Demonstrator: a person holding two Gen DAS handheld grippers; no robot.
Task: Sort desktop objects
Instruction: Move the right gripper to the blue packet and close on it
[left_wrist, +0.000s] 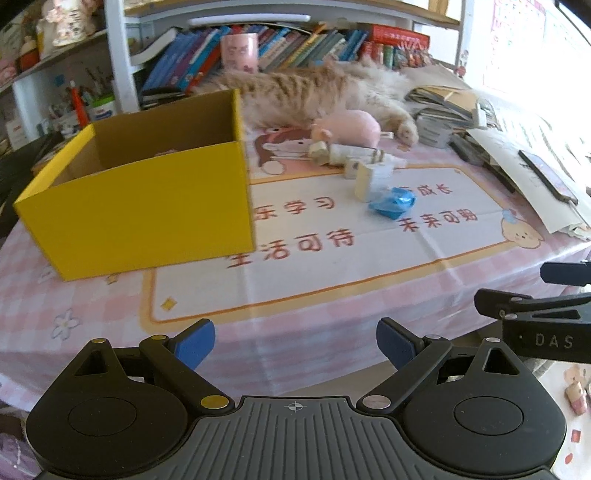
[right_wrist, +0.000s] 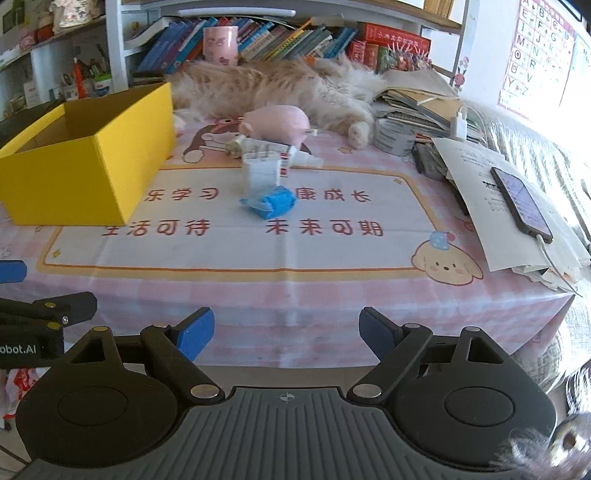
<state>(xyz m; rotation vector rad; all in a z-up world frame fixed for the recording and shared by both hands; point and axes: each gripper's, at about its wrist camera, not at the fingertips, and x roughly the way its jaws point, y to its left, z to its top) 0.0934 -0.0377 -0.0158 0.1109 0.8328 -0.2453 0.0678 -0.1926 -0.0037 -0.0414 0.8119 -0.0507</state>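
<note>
An open yellow box stands on the left of the pink desk mat. Mid-desk lie a crumpled blue wrapper, a white packet, white plugs and tubes and a pink plush pig. My left gripper hovers open over the desk's near edge, nothing between its blue pads. My right gripper is open too, equally short of the objects. Each gripper shows at the edge of the other's view.
A long-haired cat lies along the back of the desk in front of a bookshelf. Stacked papers and notebooks fill the right side, with a phone on a cable.
</note>
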